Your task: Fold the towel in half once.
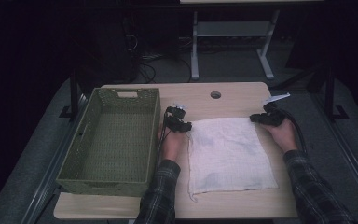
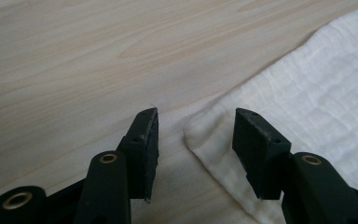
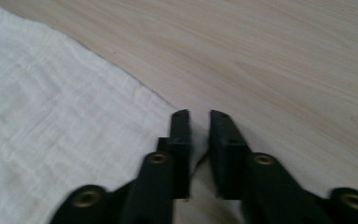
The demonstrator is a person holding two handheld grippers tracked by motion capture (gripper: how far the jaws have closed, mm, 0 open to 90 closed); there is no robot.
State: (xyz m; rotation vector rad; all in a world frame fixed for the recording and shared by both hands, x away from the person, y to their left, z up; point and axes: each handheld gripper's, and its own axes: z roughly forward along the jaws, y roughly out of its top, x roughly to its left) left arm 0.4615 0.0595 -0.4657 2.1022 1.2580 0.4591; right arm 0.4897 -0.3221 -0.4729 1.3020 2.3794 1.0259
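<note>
A pale wooden table point(image 1: 233, 95) carried a green woven basket point(image 1: 114, 140) on its left side and a white cloth point(image 1: 228, 154) spread flat to the right of it. The person's two forearms, in checked sleeves, came in from the bottom edge and reached forward, one on each side of the cloth. The left hand point(image 1: 171, 142) lay between basket and cloth, palm down, and held the left gripper point(image 2: 196, 140) low at the cloth's far left corner; its jaws stood apart, one on bare wood and one over the cloth, with the folded corner between them but not pressed. The right hand point(image 1: 282, 133) held the right gripper point(image 3: 199, 149) at the far right corner; its jaws were drawn nearly together with a narrow gap, and a small fold of the cloth's edge showed in that gap low down, though blur made it hard to tell how firmly it was pinched. The room behind the table was dark, and both sleeves were cut off by the frame.
</note>
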